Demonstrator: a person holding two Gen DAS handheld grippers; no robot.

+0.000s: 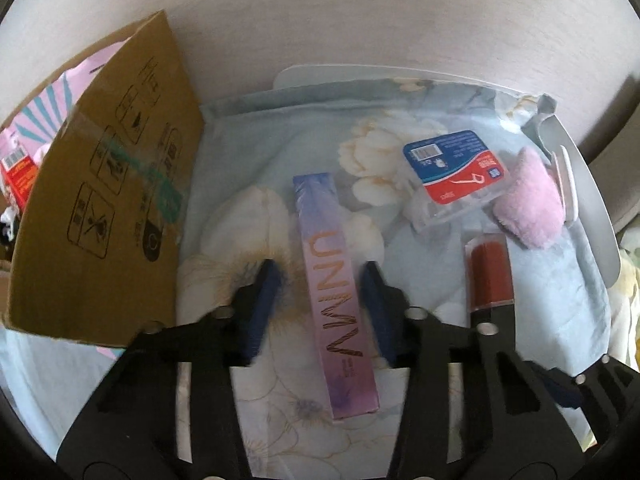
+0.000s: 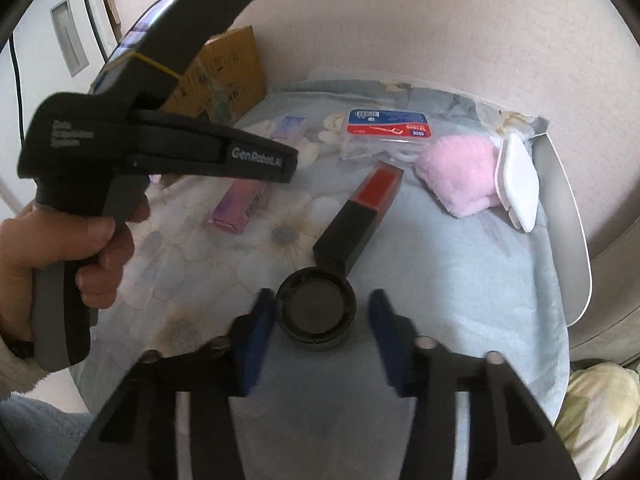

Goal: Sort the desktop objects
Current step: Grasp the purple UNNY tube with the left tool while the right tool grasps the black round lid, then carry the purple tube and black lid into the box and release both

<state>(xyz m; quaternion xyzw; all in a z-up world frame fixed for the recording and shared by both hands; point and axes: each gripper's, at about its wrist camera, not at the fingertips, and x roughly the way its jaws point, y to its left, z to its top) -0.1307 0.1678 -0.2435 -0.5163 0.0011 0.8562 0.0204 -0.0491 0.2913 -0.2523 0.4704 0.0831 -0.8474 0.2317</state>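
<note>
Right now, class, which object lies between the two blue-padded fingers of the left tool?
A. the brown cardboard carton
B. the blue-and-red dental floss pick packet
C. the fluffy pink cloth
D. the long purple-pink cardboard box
D: in the left wrist view the long purple-pink cardboard box runs lengthwise through the left tool, while the fluffy pink cloth, the floss pick packet and the brown carton lie off to the sides.

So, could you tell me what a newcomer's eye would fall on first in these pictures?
Probably the long pink-and-purple box lying on the floral cloth, framed by the left gripper with a gap on both sides. Next, the round black lid sits between the right gripper's blue fingers, untouched. A big cardboard box stands at the cloth's left edge.
</note>
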